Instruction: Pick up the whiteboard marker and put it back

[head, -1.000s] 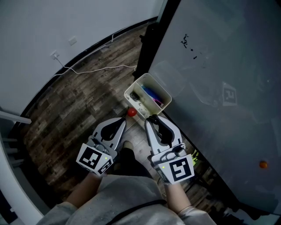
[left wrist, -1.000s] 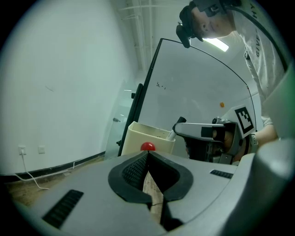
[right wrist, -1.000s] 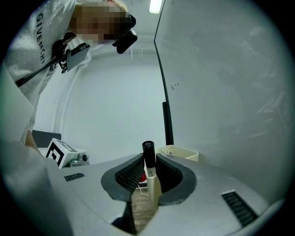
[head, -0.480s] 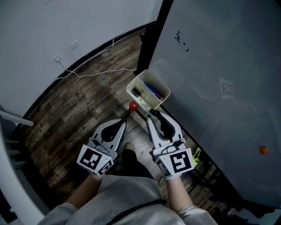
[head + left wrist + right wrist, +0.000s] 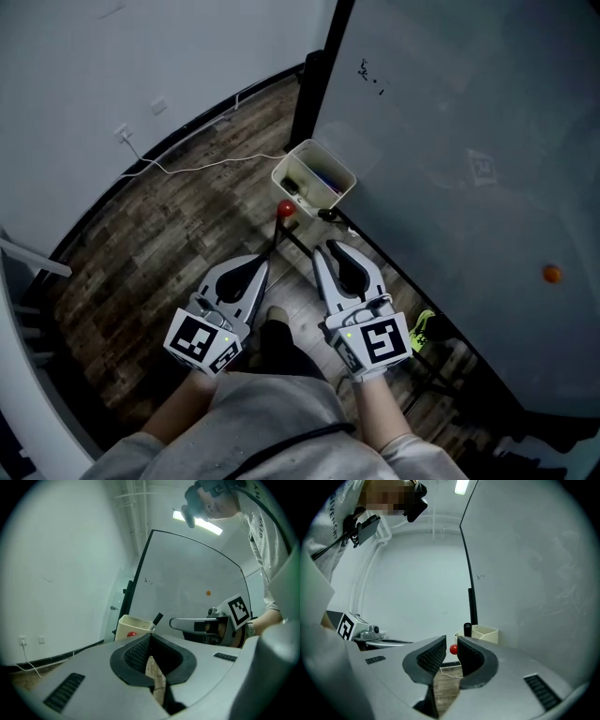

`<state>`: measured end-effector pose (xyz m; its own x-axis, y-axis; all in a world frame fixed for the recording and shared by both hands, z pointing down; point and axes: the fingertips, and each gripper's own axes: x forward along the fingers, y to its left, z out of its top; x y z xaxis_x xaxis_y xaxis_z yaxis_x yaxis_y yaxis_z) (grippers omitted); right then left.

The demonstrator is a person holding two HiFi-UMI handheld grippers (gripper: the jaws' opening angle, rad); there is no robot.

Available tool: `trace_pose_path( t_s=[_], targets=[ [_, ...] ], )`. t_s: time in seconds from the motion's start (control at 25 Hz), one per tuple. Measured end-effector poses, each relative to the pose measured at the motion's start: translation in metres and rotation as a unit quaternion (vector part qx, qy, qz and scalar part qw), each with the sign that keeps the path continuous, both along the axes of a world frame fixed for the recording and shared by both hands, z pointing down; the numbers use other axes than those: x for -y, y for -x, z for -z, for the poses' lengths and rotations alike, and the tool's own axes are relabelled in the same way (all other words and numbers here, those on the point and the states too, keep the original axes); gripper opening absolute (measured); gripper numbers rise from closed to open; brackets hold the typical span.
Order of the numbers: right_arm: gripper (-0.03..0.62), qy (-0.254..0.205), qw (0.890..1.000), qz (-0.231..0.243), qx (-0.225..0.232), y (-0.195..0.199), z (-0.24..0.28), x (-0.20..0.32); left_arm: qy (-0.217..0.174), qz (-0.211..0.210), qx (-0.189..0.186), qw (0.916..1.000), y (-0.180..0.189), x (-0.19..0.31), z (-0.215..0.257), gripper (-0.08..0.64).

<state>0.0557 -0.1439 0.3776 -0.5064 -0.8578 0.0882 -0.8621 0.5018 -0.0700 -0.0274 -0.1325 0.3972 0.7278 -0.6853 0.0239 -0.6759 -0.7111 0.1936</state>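
Your marker [image 5: 157, 618] stands in the bin [image 5: 291, 159] hung on the whiteboard [image 5: 450, 187], upper centre of the head view. It leans cap-up on the bin's near corner, whose wall props it so it cannot roll off. Both your grippers sit in the lower middle of that view, well apart from the bin, and that fits a job that looks finished, since neither has anything to carry. Your left gripper [image 5: 267, 257] has its tips together and holds nothing. Your right gripper [image 5: 322, 250] shows a narrow gap that is closing, also on nothing; the red ball [image 5: 285, 208] seen through it lies far off by the bin, not between the pads. Held level and side by side like this, they keep clear of the board at right
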Motion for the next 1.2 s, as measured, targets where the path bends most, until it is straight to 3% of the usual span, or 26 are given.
trace_pose_path(
  t_s=[0.48, 1.2],
  targets=[
    [0.025, -0.014, 1.0, -0.007, -0.005, 0.011, 0.015, -0.04, -0.02, -0.01, -0.015, 0.9996, 0.002, -0.038, 0.021, 0.015],
    [0.018, -0.022, 1.0, 0.002, -0.014, 0.014, 0.03, -0.064, -0.03, -0.028, -0.026, 0.9988, -0.014, -0.052, 0.033, 0.015]
  ],
)
